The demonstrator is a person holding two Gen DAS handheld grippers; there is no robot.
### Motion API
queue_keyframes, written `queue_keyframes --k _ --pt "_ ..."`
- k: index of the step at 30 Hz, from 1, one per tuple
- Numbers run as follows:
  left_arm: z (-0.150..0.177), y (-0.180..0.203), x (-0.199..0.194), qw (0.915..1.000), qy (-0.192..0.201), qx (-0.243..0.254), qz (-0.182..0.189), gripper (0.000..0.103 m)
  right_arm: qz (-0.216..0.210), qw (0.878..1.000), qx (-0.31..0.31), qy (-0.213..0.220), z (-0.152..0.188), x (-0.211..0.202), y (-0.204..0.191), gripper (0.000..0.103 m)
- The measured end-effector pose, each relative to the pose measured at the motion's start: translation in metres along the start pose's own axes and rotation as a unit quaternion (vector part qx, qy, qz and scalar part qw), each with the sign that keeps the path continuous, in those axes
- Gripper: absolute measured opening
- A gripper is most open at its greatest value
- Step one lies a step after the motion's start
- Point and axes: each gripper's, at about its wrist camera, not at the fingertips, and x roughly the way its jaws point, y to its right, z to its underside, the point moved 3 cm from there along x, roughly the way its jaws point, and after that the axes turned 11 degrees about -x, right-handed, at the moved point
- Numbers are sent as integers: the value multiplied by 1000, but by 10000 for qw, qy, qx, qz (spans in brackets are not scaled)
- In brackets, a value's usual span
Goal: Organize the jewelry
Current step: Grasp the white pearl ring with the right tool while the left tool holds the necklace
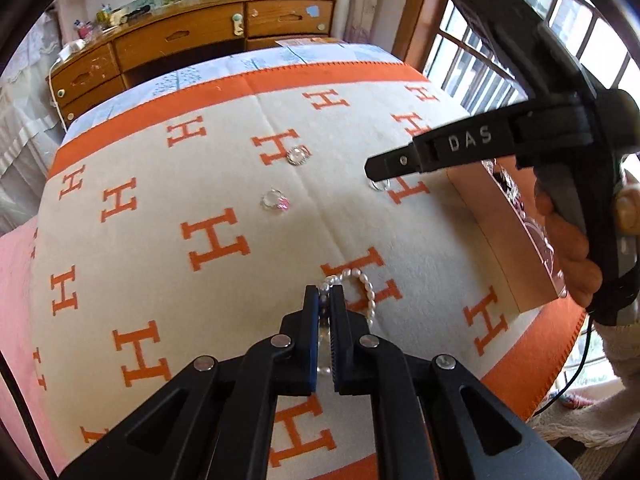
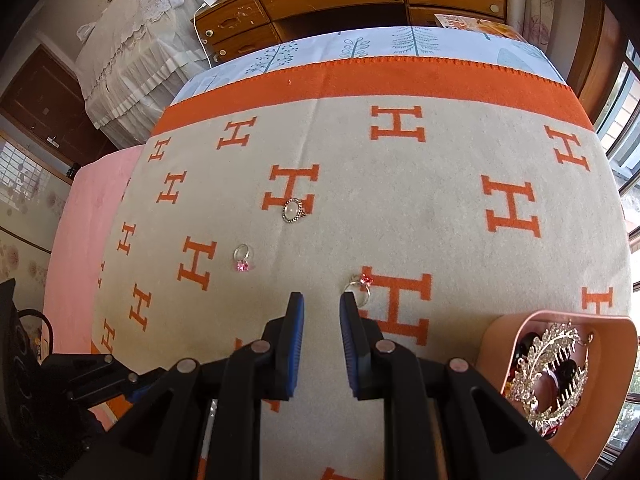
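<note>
The white pearl bracelet (image 1: 362, 292) lies on the cream blanket with orange H letters (image 1: 224, 184) on the bed. The left gripper (image 1: 324, 300) has its jaws pinching the strand, part hidden between them. The right gripper (image 2: 322, 312), jaws spread, hovers beside a red-stoned ring (image 2: 360, 284). Only the right view shows the pink box's (image 2: 600, 320) crystal comb (image 2: 548, 376).

Pearl bracelet (image 1: 362, 292) partly hidden between fingers; pink box (image 2: 600, 400) cut off at frame edge.

Blanket (image 2: 440, 200) bears three rings, bracelet, box.
</note>
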Motion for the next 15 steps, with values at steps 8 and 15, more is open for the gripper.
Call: queue_keyframes --k 8,15 --pt "-28 -41 -36 9961 556 -679 -102 3 196 9997 -73 82 -38 24 -6 18" --pt "-30 -61 -32 9948 445 -920 -54 3 442 9988 -218 -21 -52 51 -10 25"
